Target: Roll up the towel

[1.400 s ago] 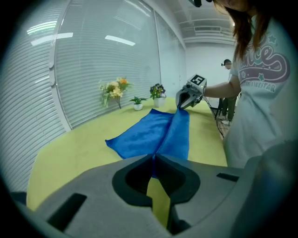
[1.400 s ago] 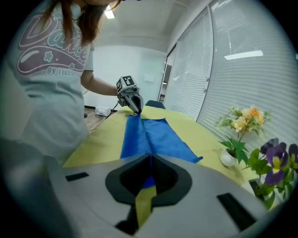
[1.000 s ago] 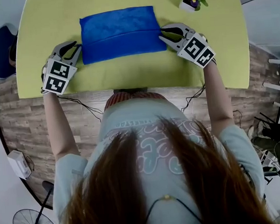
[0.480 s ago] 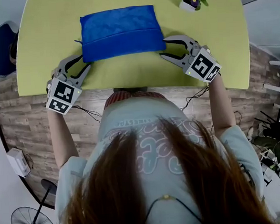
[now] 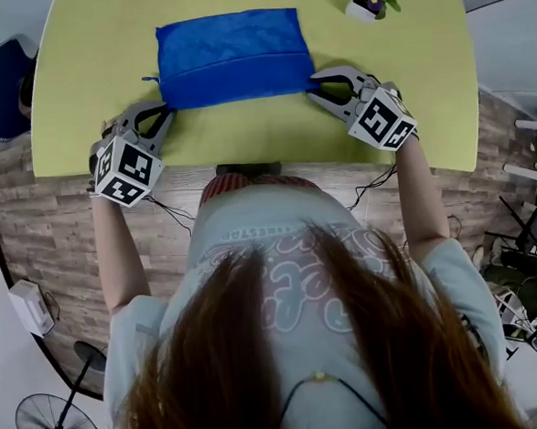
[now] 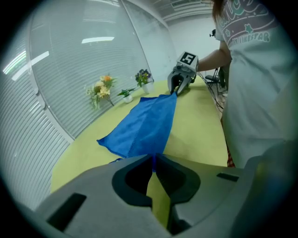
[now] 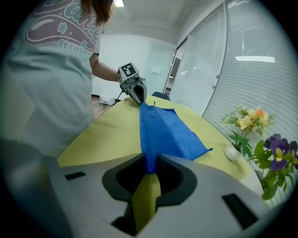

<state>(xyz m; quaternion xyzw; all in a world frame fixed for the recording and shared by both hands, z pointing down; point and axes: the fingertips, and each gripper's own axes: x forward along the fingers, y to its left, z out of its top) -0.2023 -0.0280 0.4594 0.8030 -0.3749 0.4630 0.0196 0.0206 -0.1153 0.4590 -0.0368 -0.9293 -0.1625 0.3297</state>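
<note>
The yellow-green table (image 5: 245, 142) carries the blue towel (image 5: 230, 51), which lies flat across its far half with a folded band along the near edge. The left gripper (image 5: 162, 114) and right gripper (image 5: 315, 82) sit at the towel's near corners. Both pairs of jaws have just been closing and now pinch the cloth.

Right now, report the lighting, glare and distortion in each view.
Head view: wide-angle distortion bows the edges of the table, light is even, the towel crisp. Left gripper view: round fisheye frame, black corners, ceiling lamps glaring on the blinds. Right gripper view: same fisheye vignette, a lamp reflected on the glass wall, purple flowers soft at the rim.
</note>
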